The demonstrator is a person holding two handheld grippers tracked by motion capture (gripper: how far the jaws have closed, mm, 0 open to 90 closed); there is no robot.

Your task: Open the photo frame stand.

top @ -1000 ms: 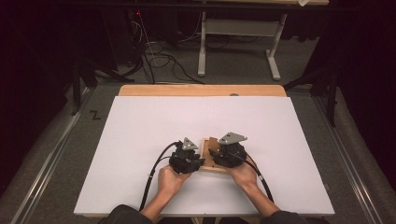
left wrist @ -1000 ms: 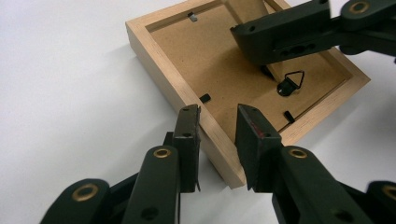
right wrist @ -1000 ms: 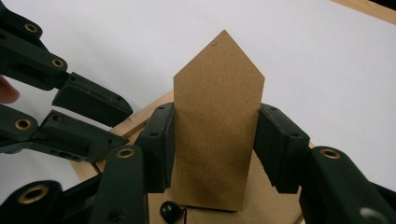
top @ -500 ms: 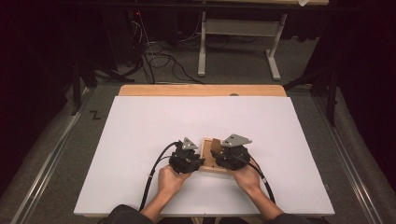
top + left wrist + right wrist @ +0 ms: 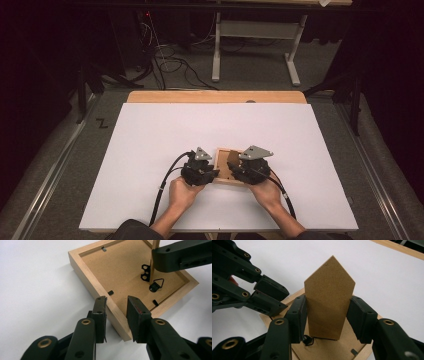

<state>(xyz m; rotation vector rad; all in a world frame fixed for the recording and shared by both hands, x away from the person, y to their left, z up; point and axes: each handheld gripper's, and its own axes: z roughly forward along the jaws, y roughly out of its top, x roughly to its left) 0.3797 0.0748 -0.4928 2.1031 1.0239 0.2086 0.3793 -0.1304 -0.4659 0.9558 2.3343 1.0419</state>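
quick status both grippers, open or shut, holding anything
Left gripper: open, jaws astride the wooden frame's near rail, not clamped.
Right gripper: jaws on either side of the raised stand flap; cannot tell whether they grip it.

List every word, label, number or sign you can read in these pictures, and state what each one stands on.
"Z": a dark mark on the grey floor left of the table, high view.
No print or label can be read on the picture frame, its backing board, the stand flap or either tool, left or right.
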